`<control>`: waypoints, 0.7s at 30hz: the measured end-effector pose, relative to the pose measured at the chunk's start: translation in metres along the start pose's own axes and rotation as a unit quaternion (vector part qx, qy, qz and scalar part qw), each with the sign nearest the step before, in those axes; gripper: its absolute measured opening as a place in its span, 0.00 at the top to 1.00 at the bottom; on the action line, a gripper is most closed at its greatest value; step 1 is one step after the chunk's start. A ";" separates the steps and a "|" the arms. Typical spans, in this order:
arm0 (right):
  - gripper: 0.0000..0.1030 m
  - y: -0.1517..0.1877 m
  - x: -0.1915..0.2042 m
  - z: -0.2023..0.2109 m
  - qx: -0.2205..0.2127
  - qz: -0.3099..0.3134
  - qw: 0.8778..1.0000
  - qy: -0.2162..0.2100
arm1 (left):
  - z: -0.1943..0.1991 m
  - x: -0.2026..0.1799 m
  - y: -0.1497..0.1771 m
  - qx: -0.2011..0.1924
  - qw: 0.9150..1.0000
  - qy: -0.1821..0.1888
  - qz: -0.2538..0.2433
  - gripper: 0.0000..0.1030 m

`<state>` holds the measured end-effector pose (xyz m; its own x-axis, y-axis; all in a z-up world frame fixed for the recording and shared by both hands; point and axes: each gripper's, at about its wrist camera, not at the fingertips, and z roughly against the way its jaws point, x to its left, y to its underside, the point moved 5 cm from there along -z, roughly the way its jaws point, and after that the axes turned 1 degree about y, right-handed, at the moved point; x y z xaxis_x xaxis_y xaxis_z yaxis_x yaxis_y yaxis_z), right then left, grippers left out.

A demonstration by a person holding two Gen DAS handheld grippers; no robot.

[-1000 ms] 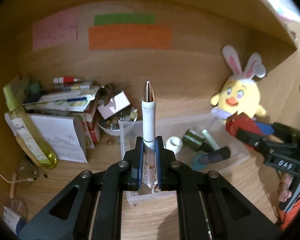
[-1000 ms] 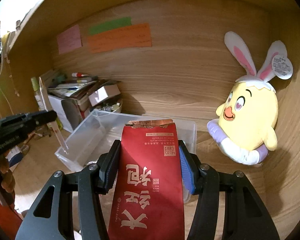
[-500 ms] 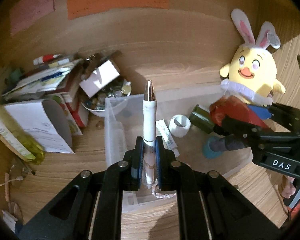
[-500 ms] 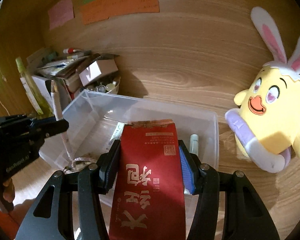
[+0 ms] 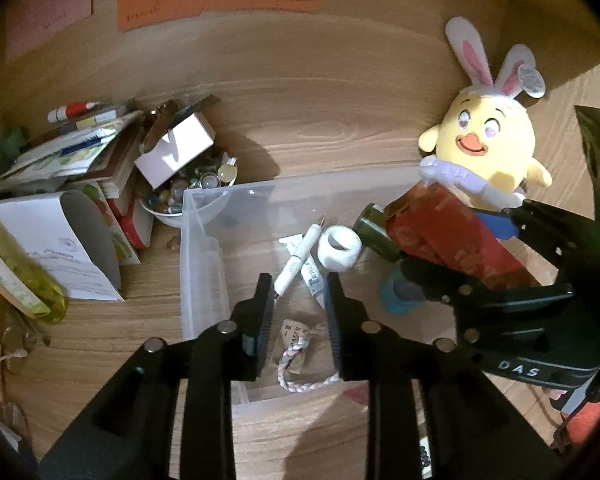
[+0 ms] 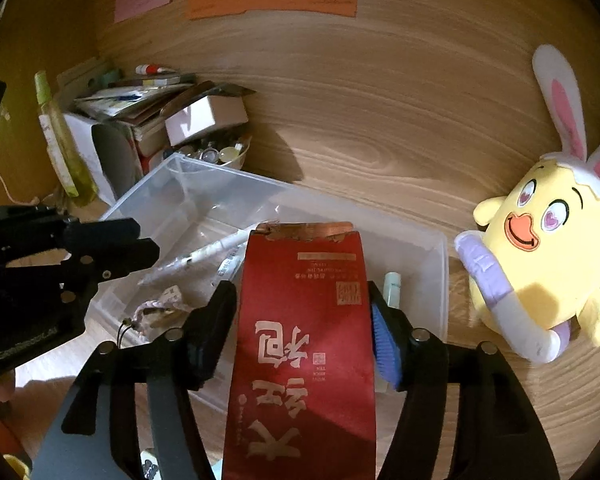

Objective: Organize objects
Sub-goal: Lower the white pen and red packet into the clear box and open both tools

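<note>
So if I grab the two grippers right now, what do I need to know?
Left gripper: jaws opening, nothing held. The pen lies loose in the clear bin, by a tube and a white ring.
Right gripper: jaws opening around the red packet, which hangs over the bin; a gap shows at both pads, so it is probably slipping free.
Done: pen binned. Left: let the packet land in the bin, then sort the clutter pile at the bin's left.
</note>
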<state>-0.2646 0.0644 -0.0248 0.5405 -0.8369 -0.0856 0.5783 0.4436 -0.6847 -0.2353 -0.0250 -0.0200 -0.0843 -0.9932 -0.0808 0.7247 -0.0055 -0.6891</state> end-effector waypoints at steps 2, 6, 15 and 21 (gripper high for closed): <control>0.38 0.000 0.002 0.003 -0.004 0.006 1.000 0.003 | 0.006 -0.002 0.000 -0.005 1.000 0.002 -0.001 0.73; 0.37 0.001 0.005 0.009 -0.007 0.014 1.000 0.010 | 0.019 -0.003 0.002 -0.017 1.000 0.004 -0.004 0.65; 0.34 -0.002 0.000 0.013 -0.007 0.018 1.000 0.015 | 0.045 -0.003 0.014 -0.034 0.999 -0.003 -0.011 0.61; 0.34 -0.010 -0.011 0.022 -0.017 -0.005 1.000 0.000 | 0.055 -0.007 0.031 -0.031 0.999 0.002 -0.019 0.59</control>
<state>-0.2631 0.0764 -0.0007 0.5345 -0.8415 -0.0787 0.5633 0.4241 -0.7091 -0.1748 -0.0251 -0.0017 -0.1143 -0.9919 -0.0559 0.6770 -0.0366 -0.7351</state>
